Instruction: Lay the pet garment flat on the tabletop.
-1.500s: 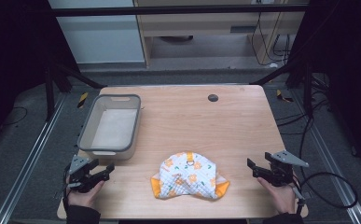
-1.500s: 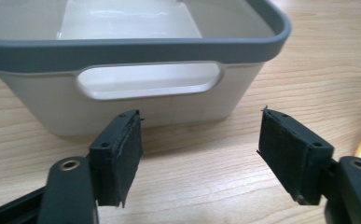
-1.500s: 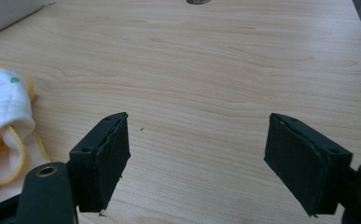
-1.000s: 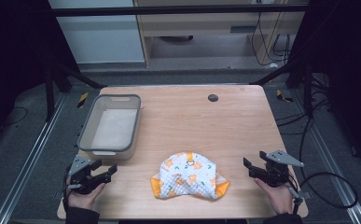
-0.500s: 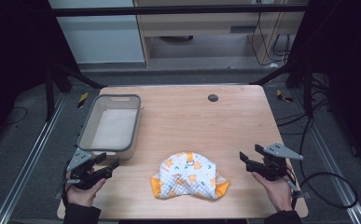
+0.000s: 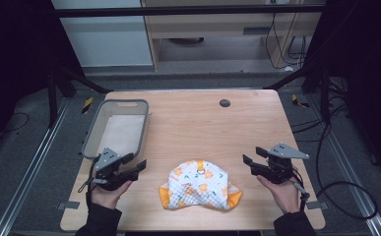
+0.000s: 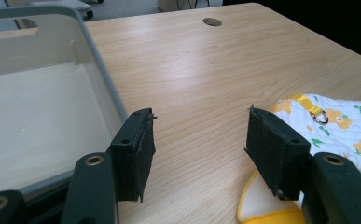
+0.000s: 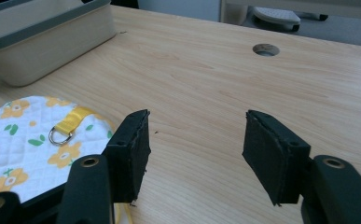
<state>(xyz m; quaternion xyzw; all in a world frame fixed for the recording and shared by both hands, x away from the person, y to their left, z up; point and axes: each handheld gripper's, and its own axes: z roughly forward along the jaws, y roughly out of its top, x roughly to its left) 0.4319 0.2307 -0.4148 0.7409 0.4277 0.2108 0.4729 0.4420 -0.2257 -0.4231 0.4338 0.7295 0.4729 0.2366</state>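
A quilted white cloth with orange flowers and yellow trim (image 6: pixel 199 185) lies folded near the table's front edge; its yellow loop and metal ring show in the left gripper view (image 7: pixel 322 115) and in the right gripper view (image 8: pixel 60 135). My left gripper (image 6: pixel 138 167) hovers left of the cloth, by the bin's near corner, open with nothing between its jaws, which have just been closing a little. My right gripper (image 6: pixel 249 162) is off the cloth's right side, also open and empty, its jaws likewise narrowing.
A grey plastic bin (image 6: pixel 92 132) stands at the table's left, with a pale flat bottom (image 7: pixel 38 116). A round cable hole (image 6: pixel 224 103) sits near the far edge. Bare wood spreads between cloth and hole. Cables trail on the floor at right.
Both hands have risen and come inward and forward toward the cloth. Each gripper's jaws look slightly narrower than before.
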